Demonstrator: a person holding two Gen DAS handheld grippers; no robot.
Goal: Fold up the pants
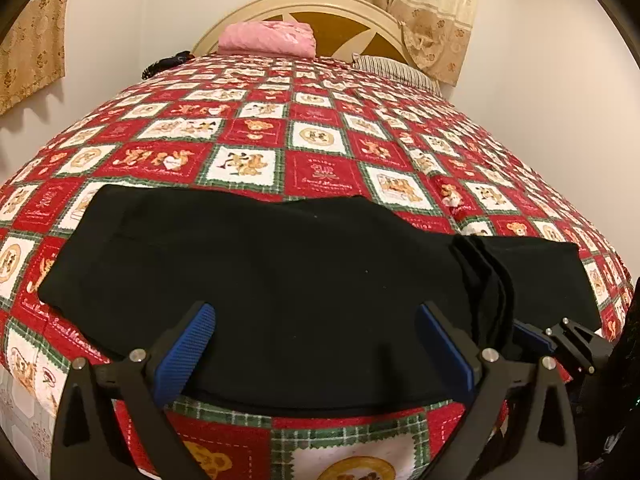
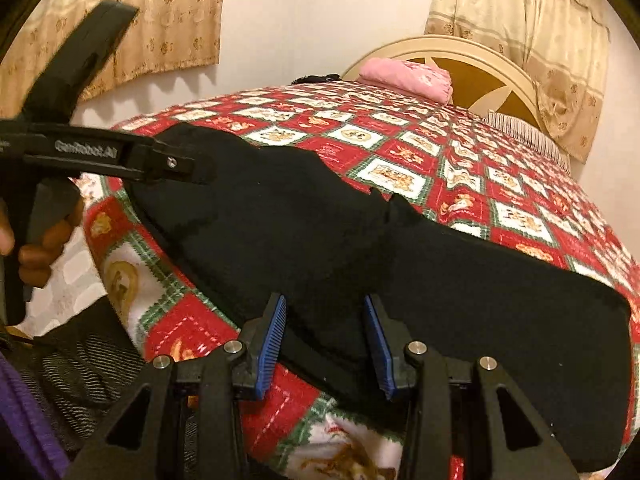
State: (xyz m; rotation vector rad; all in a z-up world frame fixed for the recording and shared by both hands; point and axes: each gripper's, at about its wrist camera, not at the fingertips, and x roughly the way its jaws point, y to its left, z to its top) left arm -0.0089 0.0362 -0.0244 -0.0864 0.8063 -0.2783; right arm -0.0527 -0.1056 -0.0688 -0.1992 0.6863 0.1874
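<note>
Pants (image 1: 260,280), black, lie spread across the near edge of the bed (image 1: 320,152), over its red-and-white checked quilt. Beyond the pants, at the headboard (image 1: 280,4), sit a pink bundle (image 1: 266,38) and a striped pillow (image 1: 396,68); a dark item (image 1: 168,62) lies at the quilt's far left corner. Curtains (image 1: 420,8) hang behind the headboard. Nothing lies on the pants.

Left gripper (image 1: 316,312) hovers over the pants' near hem, its blue fingers (image 1: 188,348) wide apart and holding nothing; cloth shows between them, unpinched. Right gripper (image 2: 325,304) is over the pants' near edge toward their right end, fingers (image 2: 274,336) partly apart, empty, with cloth in the gap. A hand (image 2: 38,240) grips the left tool's handle, left of the pants.
</note>
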